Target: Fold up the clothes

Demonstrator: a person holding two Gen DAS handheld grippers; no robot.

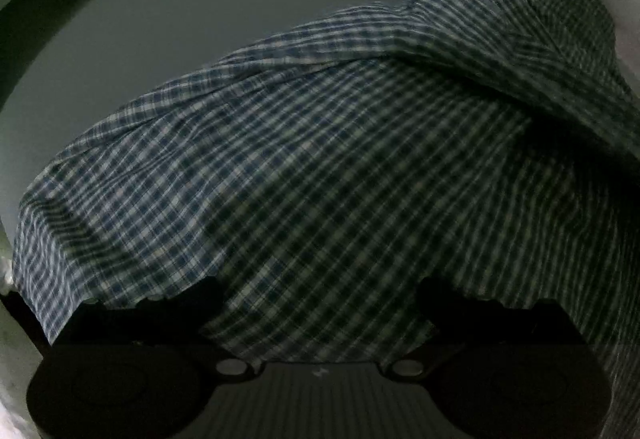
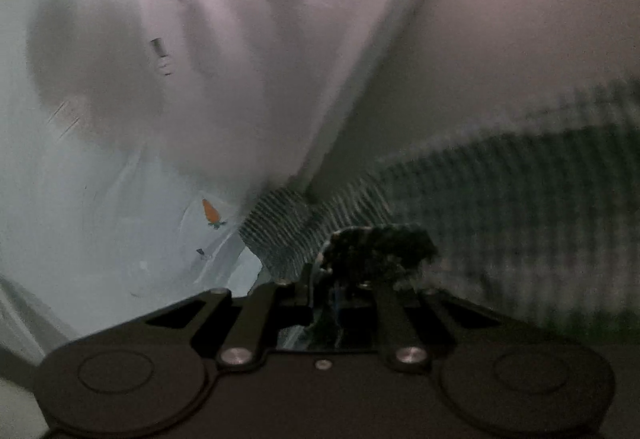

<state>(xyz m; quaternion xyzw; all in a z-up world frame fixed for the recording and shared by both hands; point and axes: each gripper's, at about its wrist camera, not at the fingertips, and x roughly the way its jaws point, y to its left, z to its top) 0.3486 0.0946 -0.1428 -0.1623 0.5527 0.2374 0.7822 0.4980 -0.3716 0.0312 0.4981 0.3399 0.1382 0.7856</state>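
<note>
A home bedroom, likely: a pale cotton bedsheet printed with small orange carrots [image 2: 211, 211] surrounds a grey tabletop [image 1: 208, 11].

One checked shirt [image 1: 320, 167], two tongs [image 1: 320, 303], two printed carrots [image 2: 211, 211]
</note>
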